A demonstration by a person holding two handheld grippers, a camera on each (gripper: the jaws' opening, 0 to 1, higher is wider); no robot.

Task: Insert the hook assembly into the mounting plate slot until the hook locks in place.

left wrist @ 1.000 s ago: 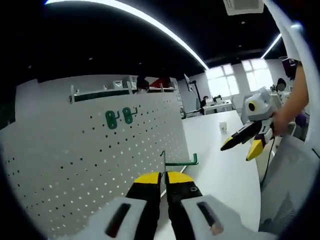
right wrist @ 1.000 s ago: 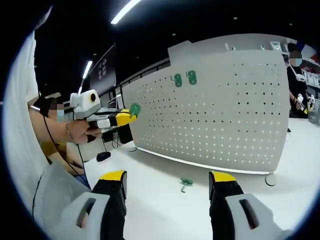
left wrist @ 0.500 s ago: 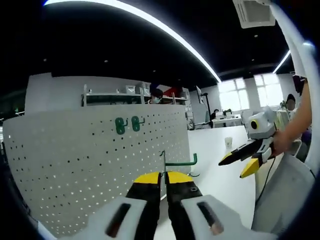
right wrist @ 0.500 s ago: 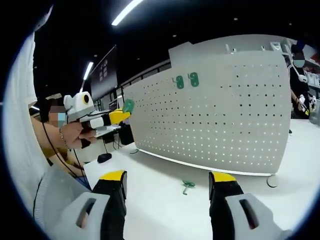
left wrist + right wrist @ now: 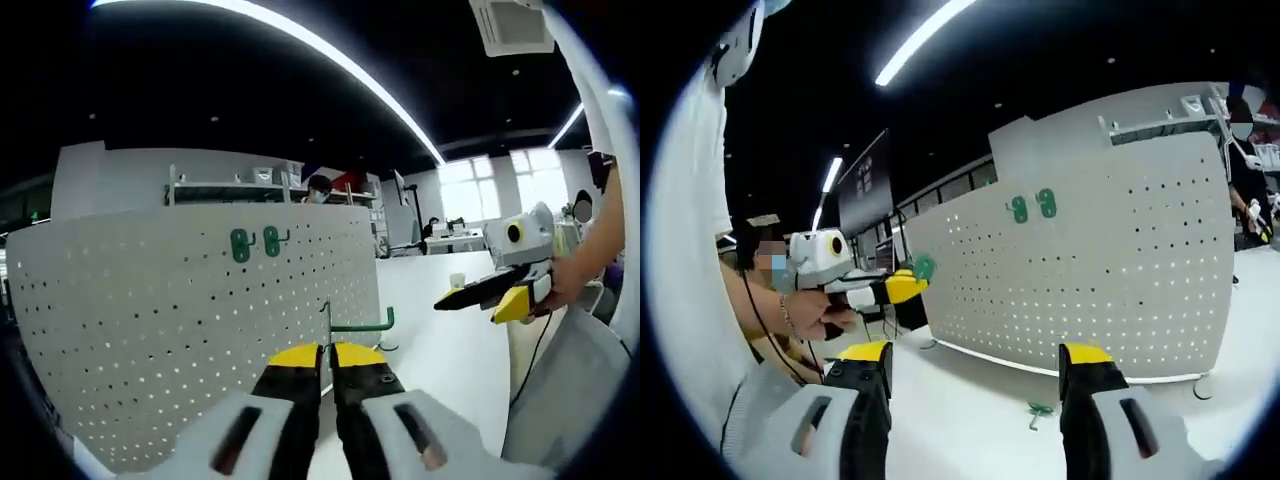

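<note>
White pegboard (image 5: 190,300) bearing two green hooks (image 5: 253,243), left tongs (image 5: 325,358) clenching green hook (image 5: 355,325), right tongs (image 5: 978,362) released.

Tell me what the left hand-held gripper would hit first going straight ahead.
Probably the pegboard: the left hand-held gripper, shut on a green hook, points toward its right end, though depth is unclear.

We see a green wire hook (image 5: 358,325) standing upright, pinched between the closed jaws at 6 o'clock. The white perforated mounting plate (image 5: 180,320) stands upright to its 9 o'clock, with two green hooks (image 5: 254,243) mounted near its top edge.
</note>
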